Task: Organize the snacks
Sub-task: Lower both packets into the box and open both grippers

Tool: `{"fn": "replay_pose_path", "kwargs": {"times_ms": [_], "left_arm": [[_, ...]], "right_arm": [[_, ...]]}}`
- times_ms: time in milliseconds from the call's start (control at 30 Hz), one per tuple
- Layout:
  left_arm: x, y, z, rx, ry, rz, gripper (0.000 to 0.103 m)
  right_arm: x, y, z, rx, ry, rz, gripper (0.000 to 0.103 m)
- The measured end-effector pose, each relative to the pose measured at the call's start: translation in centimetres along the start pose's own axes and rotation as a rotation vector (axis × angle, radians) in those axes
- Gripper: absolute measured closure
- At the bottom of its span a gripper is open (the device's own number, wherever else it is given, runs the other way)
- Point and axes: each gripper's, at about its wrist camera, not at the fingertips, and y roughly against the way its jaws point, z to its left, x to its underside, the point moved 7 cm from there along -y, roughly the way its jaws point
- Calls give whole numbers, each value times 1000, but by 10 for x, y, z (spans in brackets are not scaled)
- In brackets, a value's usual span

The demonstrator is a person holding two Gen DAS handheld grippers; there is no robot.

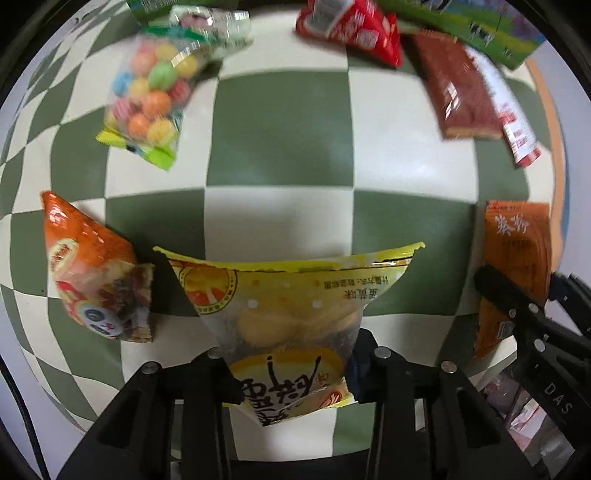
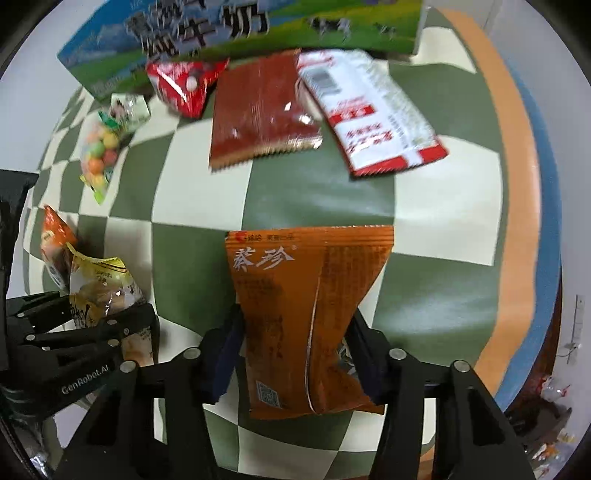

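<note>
- Yellow packet (image 1: 291,314) is pinched in my left claw (image 1: 291,384), jaws closed hard on its lower end. It hangs clear of the checked cloth (image 1: 280,125), lower middle of the left view, long axis running away from the claw toward the top of the frame.
- Orange-brown packet (image 2: 306,317) sits in my right claw (image 2: 295,354), jaws partly closed and pressing both its sides. Lower middle of the right view, long axis also pointing out along the fingers.
- Both claws point down at the cloth, just beside each other. Each shows at the other view's lower edge.
- Loose on the cloth: candy bag (image 1: 147,99) upper left, small orange packet (image 1: 88,269) at left, red packet (image 1: 351,29) and brown packet (image 1: 458,88) at top right, white-and-red packet (image 2: 369,114) beside it.
- Milk carton (image 2: 229,33) lies along the far top edge.
- My guess: set-down spot lies toward that top row. Right claw is nearer the brown and white-red packets, left claw nearer the candy bag.
</note>
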Motion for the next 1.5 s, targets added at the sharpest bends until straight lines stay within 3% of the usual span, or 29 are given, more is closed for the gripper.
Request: {"fn": "replay_pose_path", "kwargs": {"times_ms": [167,333,567,667,733,867,967,1200,1367,1467,1500], "left_arm": [[-9,51,-1,68,17,-69,68],[-41,120,-6,149,27,-159,68],[-128,214,6,184,-2,-294,68],[-171,218,-1,155,-13,-316,68],[-206,203,3,123,-5,-319,68],[-259,165,32,76,7,-225,68],[-285,133,56,43,41,-143,68],[-298,78,82,-26,61,-3,68],[-298,58,86,-31,58,34,66],[-292,48,86,-22,64,75,62],[-291,46,88,-27,72,73,59]], "right_arm": [[-10,32,1,-89,-49,-33,50],[-33,76,11,-188,-81,-92,50],[-119,141,24,-281,-82,-229,50],[-166,160,32,-289,-61,-281,50],[-198,165,38,-283,-42,-304,50],[-257,156,54,-294,-32,-301,50],[-292,134,64,-301,-25,-245,50],[-302,53,85,-322,-29,-71,50],[-298,21,92,-339,-29,7,50],[-297,9,94,-372,-63,53,43],[-297,6,93,-378,-76,65,32]]}}
